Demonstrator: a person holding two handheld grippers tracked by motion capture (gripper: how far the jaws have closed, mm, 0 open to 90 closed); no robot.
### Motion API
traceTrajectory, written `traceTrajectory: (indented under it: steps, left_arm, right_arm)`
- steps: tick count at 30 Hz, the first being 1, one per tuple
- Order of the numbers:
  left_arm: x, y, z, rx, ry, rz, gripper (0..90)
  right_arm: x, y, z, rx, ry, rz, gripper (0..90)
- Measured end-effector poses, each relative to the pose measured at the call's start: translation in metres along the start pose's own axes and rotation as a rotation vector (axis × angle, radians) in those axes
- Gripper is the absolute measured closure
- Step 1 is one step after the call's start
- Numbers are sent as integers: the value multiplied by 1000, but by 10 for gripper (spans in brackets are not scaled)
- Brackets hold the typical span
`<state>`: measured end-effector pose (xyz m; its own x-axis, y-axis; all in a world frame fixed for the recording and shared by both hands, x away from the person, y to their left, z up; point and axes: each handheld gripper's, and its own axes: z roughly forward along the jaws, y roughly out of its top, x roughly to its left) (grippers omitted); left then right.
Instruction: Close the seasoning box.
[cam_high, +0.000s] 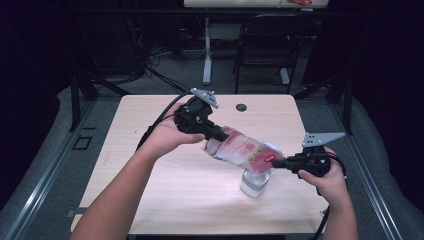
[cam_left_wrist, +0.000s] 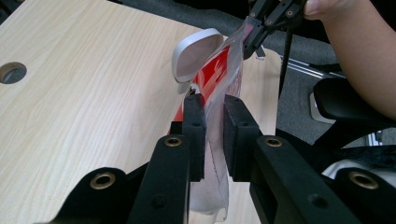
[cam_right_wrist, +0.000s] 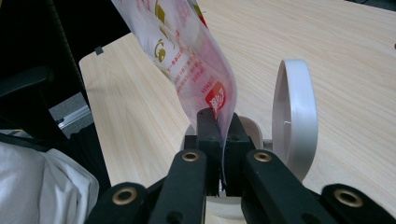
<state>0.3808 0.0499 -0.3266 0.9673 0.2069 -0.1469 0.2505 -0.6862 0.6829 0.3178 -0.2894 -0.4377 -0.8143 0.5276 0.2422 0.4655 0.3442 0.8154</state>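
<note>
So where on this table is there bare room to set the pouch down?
Bare wood lies left of the pouch, toward the table edge, and along the far edge beside the grommet hole. It is crowded at front right, around the open-lidded jar.

Pouch (cam_left_wrist: 219, 84) lower end cut off by bottom edge, below left gripper (cam_left_wrist: 214, 135) pads. Pouch top cut off above right gripper (cam_right_wrist: 222, 140). Jar (cam_high: 255, 182) mouth hidden behind pouch and pads. Pouch print too small to read.
</note>
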Motion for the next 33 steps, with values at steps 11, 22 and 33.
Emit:
traceTrajectory:
  steps: [11,22,33]
  left_arm:
    - [-2,4,2,7,-1,10,807]
    - [-5,8,4,10,-1,17,805]
    - [-6,10,3,9,0,23,806]
  right_arm:
    - [-2,-2,-1,10,-11,4,893]
    - [-5,-4,-1,12,-13,12,893]
    - [-5,-4,-1,18,-10,11,893]
